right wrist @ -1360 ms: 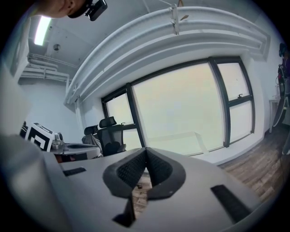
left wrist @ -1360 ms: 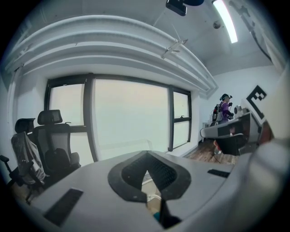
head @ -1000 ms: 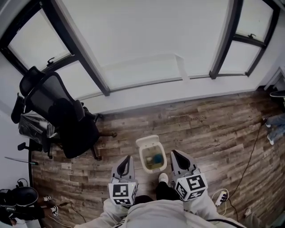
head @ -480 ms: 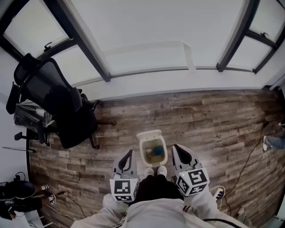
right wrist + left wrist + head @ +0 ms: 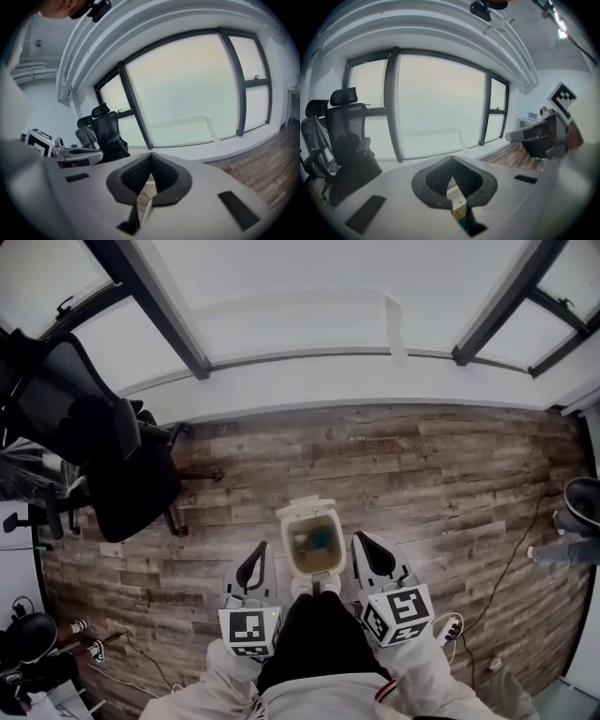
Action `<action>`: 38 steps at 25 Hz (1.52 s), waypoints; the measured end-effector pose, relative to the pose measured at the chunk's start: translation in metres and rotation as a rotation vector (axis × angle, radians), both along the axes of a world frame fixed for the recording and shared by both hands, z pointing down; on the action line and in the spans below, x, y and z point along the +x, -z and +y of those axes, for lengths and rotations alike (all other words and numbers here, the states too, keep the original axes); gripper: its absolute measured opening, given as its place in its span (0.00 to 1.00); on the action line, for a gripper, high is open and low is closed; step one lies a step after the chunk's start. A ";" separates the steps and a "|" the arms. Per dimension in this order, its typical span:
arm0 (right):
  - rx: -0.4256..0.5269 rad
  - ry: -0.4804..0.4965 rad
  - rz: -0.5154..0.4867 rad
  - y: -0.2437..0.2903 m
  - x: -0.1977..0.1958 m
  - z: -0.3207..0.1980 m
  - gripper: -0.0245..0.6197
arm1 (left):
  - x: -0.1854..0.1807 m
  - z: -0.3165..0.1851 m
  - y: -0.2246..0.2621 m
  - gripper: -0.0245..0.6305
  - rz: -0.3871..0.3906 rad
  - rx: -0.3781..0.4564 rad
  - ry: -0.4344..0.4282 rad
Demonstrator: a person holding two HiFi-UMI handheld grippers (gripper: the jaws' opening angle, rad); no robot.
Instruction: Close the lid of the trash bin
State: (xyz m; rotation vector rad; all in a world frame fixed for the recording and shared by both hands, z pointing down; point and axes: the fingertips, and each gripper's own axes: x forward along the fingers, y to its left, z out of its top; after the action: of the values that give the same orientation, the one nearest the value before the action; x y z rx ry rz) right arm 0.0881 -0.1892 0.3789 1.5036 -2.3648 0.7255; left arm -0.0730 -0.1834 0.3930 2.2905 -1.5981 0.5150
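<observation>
A small white trash bin (image 5: 313, 549) stands on the wood floor with its lid (image 5: 304, 510) tipped up at the far side; something blue-green lies inside. My left gripper (image 5: 252, 568) is held just left of the bin and my right gripper (image 5: 367, 554) just right of it, both above the floor and touching nothing. Each is shut and holds nothing. In the left gripper view the jaws (image 5: 452, 180) meet, and a sliver of the bin (image 5: 458, 202) shows through the slit. The right gripper (image 5: 150, 176) looks the same, with the bin (image 5: 146, 190) below it.
A black office chair (image 5: 103, 446) stands at the left by the window wall (image 5: 309, 381). Cables and a power strip (image 5: 449, 627) lie on the floor at the lower right. Shoes (image 5: 574, 512) sit at the right edge. The person's feet (image 5: 315, 587) are right at the bin's near side.
The person has stepped closer to the bin, so it now sits between the two grippers with both feet against it. Both grippers have stayed shut.
</observation>
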 end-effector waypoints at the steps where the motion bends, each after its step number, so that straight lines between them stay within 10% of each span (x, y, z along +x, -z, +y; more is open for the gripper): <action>1: -0.002 -0.001 0.003 -0.008 -0.002 -0.005 0.07 | 0.000 -0.005 -0.009 0.05 -0.001 0.000 -0.003; 20: -0.081 0.057 0.028 -0.184 -0.048 -0.082 0.07 | -0.024 -0.064 -0.180 0.05 0.005 -0.022 0.006; 38: -0.405 0.192 0.178 -0.295 -0.069 -0.095 0.07 | -0.039 -0.055 -0.263 0.05 0.025 -0.140 0.015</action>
State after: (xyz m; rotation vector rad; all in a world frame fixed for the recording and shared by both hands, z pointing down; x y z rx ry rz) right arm 0.0188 -0.2846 0.6743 1.1074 -2.0408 0.9129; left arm -0.1117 -0.2387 0.6556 2.1722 -1.5171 0.5729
